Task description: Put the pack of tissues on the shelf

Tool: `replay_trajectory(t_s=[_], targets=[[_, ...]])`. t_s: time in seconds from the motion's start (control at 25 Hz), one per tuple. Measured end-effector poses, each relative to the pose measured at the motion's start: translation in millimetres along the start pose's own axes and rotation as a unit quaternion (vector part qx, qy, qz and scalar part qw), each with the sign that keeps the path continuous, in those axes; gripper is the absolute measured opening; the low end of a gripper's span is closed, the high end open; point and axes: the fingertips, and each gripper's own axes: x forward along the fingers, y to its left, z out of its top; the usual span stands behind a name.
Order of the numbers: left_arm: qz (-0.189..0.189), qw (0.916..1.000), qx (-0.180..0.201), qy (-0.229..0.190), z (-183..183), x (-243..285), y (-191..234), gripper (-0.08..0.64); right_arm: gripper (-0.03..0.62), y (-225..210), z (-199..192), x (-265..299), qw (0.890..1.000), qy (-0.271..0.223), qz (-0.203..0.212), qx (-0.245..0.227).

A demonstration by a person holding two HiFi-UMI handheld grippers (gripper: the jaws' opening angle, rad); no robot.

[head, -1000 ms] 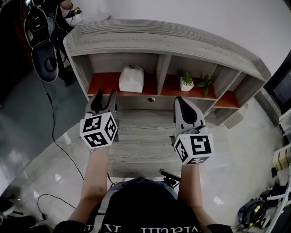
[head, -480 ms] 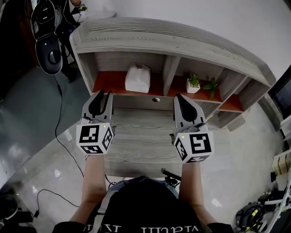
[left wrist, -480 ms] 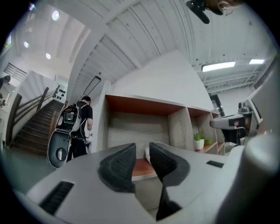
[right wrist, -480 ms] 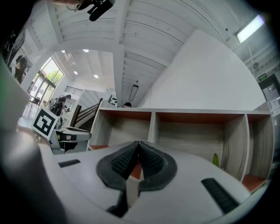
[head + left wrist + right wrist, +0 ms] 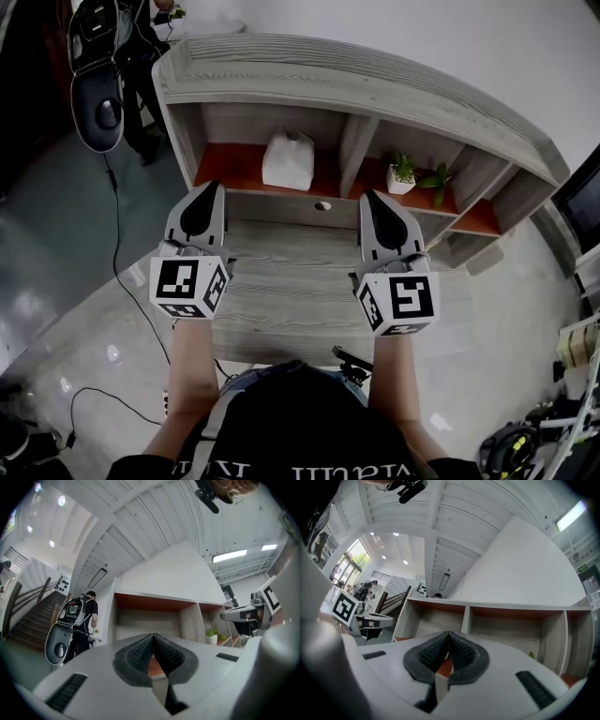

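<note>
Sitting soft and white on wood-grain shelf (image 5: 375, 89), tissue pack (image 5: 288, 161); left gripper (image 5: 207, 187), right gripper (image 5: 373, 196) pressed together.

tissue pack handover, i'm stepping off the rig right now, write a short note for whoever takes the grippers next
Left gripper: shut, nothing between its jaws, held over the desk.
Right gripper: shut, empty, also over the desk.
Pack of tissues: standing in the left compartment of the shelf, clear of both grippers. A small potted plant sits in the next compartment.
Done: the pack is on the shelf.
Left: apparently nothing for this job.
</note>
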Motion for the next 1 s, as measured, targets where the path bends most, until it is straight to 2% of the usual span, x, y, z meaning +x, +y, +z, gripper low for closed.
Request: replay_trajectory(t_s=[0.2,0.68,1.0], targets=[[-0.001,0.9999,0.015,-0.007,7.5,-0.2,-1.2,0.014,0.017,0.0,5.8,-2.2,1.0,-0.006,-0.004,-0.022],[-0.019,0.9985,0.051,-0.009,19.5,-2.8,-13.7,0.012,0.015,2.7,8.7,-6.2,1.0,-0.013,-0.003,-0.023],[-0.023,0.9981,0.055,-0.017,28.9,-3.5,-19.1,0.014,0.015,-4.1,15.9,-7.4,0.999,-0.028,-0.002,0.021]])
